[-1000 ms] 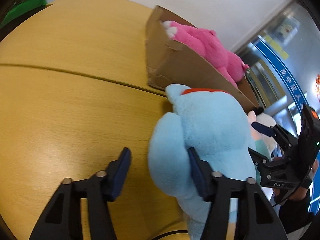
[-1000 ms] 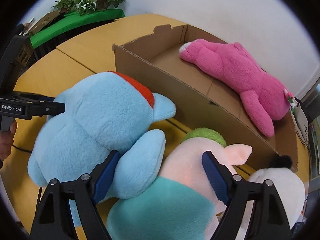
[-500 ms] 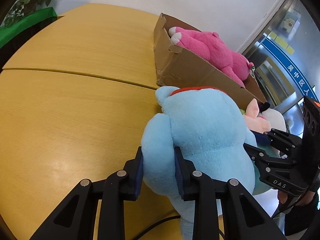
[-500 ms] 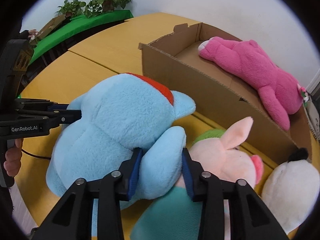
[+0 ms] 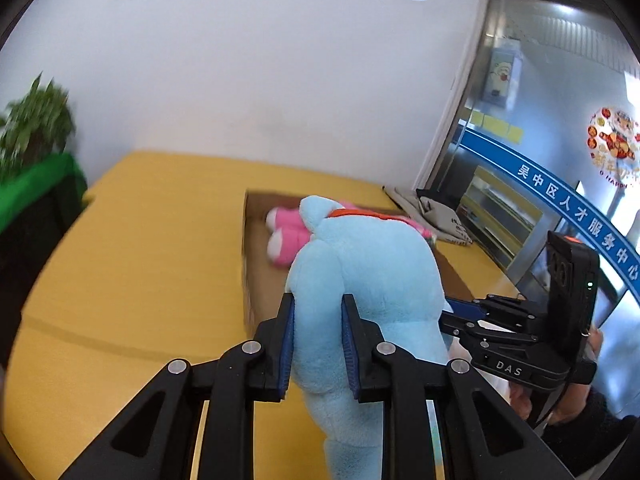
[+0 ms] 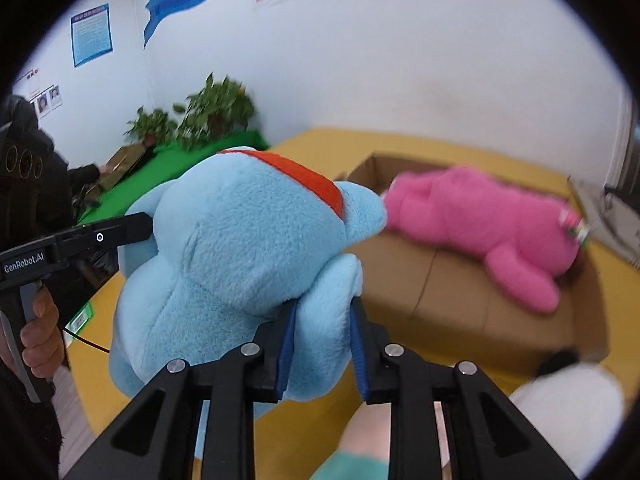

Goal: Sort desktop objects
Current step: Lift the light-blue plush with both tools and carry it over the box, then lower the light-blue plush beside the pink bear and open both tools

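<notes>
At lower centre, both tongs, left tongs (image 5: 317,344) and right tongs (image 6: 322,348), have just been closing and now pinch the blue plush toy (image 6: 240,256), held above the yellow worktop (image 5: 132,264). Beyond, right of centre, the cardboard box (image 6: 452,300) holds a pink plush toy (image 6: 480,220).

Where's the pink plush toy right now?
The pink plush toy lies inside the cardboard box on the yellow table, beyond the blue plush.
</notes>
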A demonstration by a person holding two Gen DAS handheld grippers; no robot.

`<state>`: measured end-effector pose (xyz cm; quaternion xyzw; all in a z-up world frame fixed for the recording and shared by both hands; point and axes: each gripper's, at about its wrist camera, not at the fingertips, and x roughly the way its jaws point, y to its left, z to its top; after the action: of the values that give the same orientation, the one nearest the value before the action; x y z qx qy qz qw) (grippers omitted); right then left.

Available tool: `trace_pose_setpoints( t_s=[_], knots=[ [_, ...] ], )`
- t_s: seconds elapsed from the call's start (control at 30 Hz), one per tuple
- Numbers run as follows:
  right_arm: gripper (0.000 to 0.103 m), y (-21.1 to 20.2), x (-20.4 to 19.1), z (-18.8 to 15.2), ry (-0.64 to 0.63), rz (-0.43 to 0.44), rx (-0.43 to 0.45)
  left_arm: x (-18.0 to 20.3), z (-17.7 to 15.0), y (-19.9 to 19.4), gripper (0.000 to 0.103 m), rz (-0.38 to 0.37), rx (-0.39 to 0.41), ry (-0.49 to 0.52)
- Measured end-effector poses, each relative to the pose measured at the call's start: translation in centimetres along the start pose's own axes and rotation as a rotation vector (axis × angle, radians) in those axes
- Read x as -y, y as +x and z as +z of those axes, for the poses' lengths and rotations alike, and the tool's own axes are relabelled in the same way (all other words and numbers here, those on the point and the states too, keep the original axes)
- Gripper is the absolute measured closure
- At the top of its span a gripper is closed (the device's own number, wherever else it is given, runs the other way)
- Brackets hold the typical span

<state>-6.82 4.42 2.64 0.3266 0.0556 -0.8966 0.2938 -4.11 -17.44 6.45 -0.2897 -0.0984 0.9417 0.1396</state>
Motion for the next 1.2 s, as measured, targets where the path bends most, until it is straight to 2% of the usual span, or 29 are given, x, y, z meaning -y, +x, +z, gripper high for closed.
trace_pose_setpoints(
  t_s=[0.13,0.23,0.33,0.47,0.57,0.7,0.93,1.03,1.1,1.13,1.17,1.2],
  knots=[
    [0.079,1.8,3.1,4.9,-0.007,-0.081,0.035,0.9,5.7,5.9,0.081,0.046,-0.013,0.086],
    [0.079,5.5,5.7,7.4,-0.005,-0.143,0.006,-0.1,7.7,11.1,0.081,0.072,-0.07,0.088],
    [0.079,10.2,7.3,7.7,-0.021,-0.186,-0.062,-1.4,7.7,16.3,0.081,0.122,-0.137,0.088],
    [0.079,16.3,9.4,6.4,0.026,-0.139,-0.211,-4.4,5.2,21.8,0.081,0.181,-0.262,0.051],
    [0.076,19.1,9.8,5.6,0.049,-0.082,-0.282,-6.3,3.3,23.7,0.08,0.23,-0.308,0.049],
    [0.074,20.6,9.7,6.2,0.046,-0.062,-0.287,-6.9,2.7,24.0,0.079,0.276,-0.304,0.051],
    [0.069,22.0,10.7,4.2,0.099,-0.049,-0.326,-4.2,1.3,25.9,0.075,0.342,-0.322,0.129],
    [0.067,21.3,11.3,3.9,0.125,-0.028,-0.328,-4.1,1.4,25.7,0.073,0.328,-0.331,0.117],
    [0.056,20.2,11.5,3.9,0.131,-0.007,-0.302,-4.3,1.5,24.4,0.072,0.292,-0.322,0.071],
    [0.052,19.5,11.6,3.9,0.134,0.005,-0.282,-4.3,1.6,23.5,0.066,0.274,-0.311,0.047],
    [0.04,18.1,11.8,3.9,0.14,0.022,-0.241,-4.0,1.8,22.2,0.047,0.278,-0.284,0.038],
    [0.02,16.7,12.1,3.8,0.16,0.041,-0.199,-3.6,2.0,20.9,0.037,0.284,-0.255,0.031]
  ],
)
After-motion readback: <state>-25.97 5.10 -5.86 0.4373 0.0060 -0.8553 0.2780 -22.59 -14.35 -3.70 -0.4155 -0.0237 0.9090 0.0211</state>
